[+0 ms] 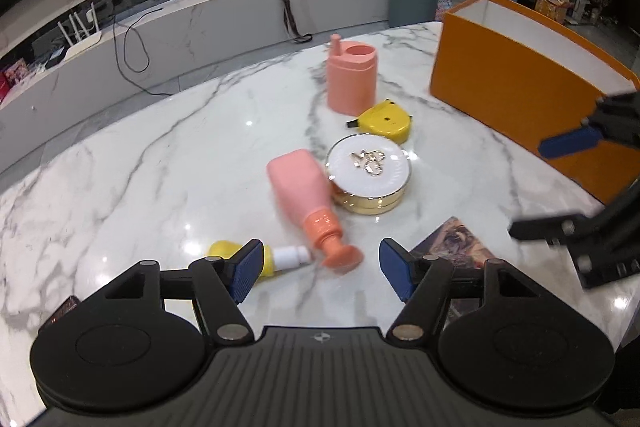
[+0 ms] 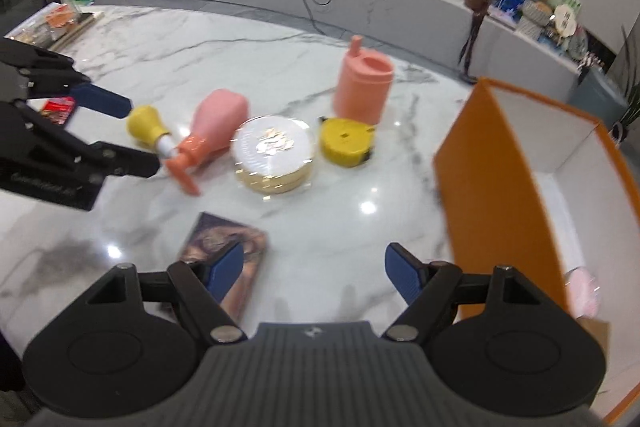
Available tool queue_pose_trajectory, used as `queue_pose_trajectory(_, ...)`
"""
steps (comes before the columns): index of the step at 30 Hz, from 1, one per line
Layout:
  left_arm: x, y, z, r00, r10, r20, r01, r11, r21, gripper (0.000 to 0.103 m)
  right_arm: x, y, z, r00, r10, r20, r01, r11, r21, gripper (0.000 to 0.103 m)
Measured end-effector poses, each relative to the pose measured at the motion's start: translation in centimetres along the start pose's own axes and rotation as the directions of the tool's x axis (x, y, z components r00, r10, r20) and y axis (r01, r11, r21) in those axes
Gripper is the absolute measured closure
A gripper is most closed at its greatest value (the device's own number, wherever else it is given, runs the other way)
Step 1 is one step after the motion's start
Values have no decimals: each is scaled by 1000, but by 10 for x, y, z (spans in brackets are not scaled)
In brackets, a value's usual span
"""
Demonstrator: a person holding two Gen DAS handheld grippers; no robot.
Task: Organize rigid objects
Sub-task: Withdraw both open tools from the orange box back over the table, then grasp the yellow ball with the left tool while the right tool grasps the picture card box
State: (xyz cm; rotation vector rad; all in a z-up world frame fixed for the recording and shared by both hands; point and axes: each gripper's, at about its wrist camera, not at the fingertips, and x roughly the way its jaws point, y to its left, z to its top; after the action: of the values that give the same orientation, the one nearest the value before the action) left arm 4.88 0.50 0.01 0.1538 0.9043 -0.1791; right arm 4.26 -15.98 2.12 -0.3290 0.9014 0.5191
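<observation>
Hovering over a white marble tabletop (image 1: 120,167), the left claw (image 1: 322,269) and the right claw (image 2: 314,273) both stand released, blue pads apart with nothing between them. Just beyond the left claw lies a pink pump bottle (image 1: 306,195) on its side, nozzle toward the near edge; a small yellow bottle with a white neck (image 1: 276,257) lies to its left, partly behind the claw's left pad. Touching the pink bottle on the right is a round white-and-gold compact (image 1: 368,175), and beyond that a yellow tape measure (image 1: 386,121). Farther still, a pink cup-shaped container (image 1: 352,79) stands upright. A dark printed card box (image 2: 224,247) lies flat on the near side, partly under the right claw's left pad in the right wrist view. An open orange box with a white inside (image 2: 500,163) stands at the right of the tabletop, well apart from the cluster; something pale pink and blurred lies within it. Both views are smeared by motion
</observation>
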Motion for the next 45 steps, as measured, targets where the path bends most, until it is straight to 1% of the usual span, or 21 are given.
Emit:
queue_pose_trajectory(2,1,5,0,1000,1,6,-1,1000,-19,25,2,9,-4,1000,15,-6,-15,1000,-6,22)
queue_pose_trajectory(7,1,14,2,1000,1,21,0,999,-45,25,8,25,-10,998,51,-36,-51,999,-14,22)
queue_pose_trajectory(14,4,16,2,1000,4,29,-3,1000,-25,23,26,49,-15,995,78,-59,-79,997,-3,22)
queue_pose_trajectory(19,13,19,-1,1000,-16,16,16,999,-41,23,36,58,-18,996,55,-65,-55,998,-9,22)
queue_pose_trajectory(23,14,22,-2,1000,-14,20,14,999,-32,23,43,60,-21,995,54,-79,-54,999,-7,22)
queue_pose_trajectory(25,10,23,-1,1000,-18,20,17,999,30,23,45,60,-21,995,51,-87,-52,999,-5,23)
queue_pose_trajectory(26,7,23,-1,999,-14,30,12,997,80,23,46,60,-22,995,49,-92,-50,999,-4,30)
queue_pose_trajectory(27,4,24,-2,999,-7,38,2,991,130,23,47,59,-22,994,52,-97,-53,999,-2,31)
queue_pose_trajectory(29,1,26,-4,999,-1,52,-10,979,204,23,49,56,-21,992,71,-103,-71,997,9,32)
queue_pose_trajectory(30,2,28,-6,999,-9,53,-4,973,231,23,49,55,-22,992,78,-103,-78,997,9,32)
queue_pose_trajectory(31,4,30,-7,999,-21,47,8,968,250,23,50,54,-22,991,83,-103,-83,997,10,33)
queue_pose_trajectory(32,8,33,-9,999,-33,37,22,964,264,23,50,53,-22,990,96,-105,-96,995,13,35)
queue_pose_trajectory(34,16,35,-10,999,-37,16,30,953,301,23,51,49,-20,986,125,-111,-123,992,25,38)
queue_pose_trajectory(36,23,36,-10,1000,-26,4,23,941,338,23,49,45,-20,988,109,-112,-108,994,13,41)
queue_pose_trajectory(39,30,38,-8,999,-37,7,32,928,371,23,50,33,-19,989,93,-118,-91,996,16,41)
queue_pose_trajectory(42,39,39,-7,998,-67,-4,62,913,404,23,52,22,-19,988,95,-121,-93,995,27,42)
queue_pose_trajectory(45,50,39,-8,997,-62,-34,71,892,447,23,54,17,-20,986,106,-126,-101,994,40,43)
